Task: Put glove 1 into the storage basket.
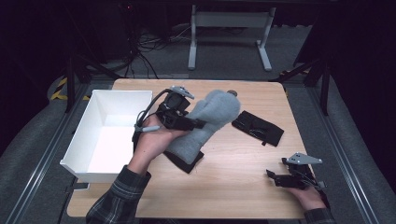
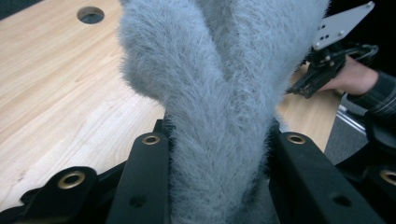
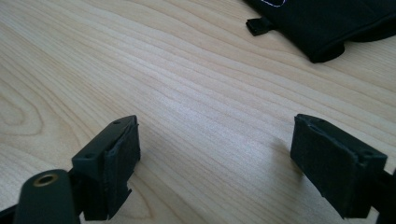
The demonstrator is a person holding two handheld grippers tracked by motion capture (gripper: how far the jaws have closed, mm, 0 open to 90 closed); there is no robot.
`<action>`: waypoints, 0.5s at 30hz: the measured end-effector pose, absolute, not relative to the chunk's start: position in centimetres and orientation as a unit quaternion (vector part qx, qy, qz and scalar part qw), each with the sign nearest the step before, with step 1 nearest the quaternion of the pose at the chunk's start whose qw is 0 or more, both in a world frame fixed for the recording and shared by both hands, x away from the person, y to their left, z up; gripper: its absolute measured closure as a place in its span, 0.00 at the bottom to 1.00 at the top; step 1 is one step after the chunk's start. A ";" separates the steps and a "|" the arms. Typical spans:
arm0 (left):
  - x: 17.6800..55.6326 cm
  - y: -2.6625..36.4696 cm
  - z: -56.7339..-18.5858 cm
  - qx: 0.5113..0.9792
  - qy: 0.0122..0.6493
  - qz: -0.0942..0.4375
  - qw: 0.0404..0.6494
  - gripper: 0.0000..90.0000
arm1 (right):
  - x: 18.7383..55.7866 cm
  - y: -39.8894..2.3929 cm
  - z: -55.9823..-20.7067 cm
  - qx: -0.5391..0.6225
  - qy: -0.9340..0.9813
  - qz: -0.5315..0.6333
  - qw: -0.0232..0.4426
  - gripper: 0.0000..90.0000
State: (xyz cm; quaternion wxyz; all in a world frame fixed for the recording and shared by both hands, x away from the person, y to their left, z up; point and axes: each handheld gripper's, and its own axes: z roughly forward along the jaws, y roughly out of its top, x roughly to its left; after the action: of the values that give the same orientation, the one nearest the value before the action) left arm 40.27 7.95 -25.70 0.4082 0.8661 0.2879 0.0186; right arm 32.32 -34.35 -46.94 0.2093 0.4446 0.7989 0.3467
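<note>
White box (image 1: 81, 140) beside left tongs (image 1: 198, 123) gripping grey mitten (image 1: 210, 116); right tongs (image 1: 275, 177) wide.

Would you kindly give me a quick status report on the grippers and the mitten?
Left gripper shut on grey mitten, lifted beside white box. Right gripper open, resting on table. Black glove lies apart.
</note>
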 end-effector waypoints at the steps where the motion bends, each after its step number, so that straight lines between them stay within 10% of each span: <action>1: 40.3 8.3 -25.4 0.866 0.291 0.022 0.407 0.76 | 32.3 -34.4 -46.9 0.445 0.799 0.346 0.210 0.18; 15: 40.3 13.9 -23.0 0.849 0.325 0.050 0.414 0.76 | 32.3 -34.3 -46.9 0.445 0.798 0.347 0.209 0.18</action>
State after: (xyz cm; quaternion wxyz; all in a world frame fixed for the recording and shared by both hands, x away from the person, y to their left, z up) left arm 40.27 13.88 -23.01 0.4143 0.8485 0.3255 0.0495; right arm 32.33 -34.35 -46.94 0.2093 0.4454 0.7985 0.3468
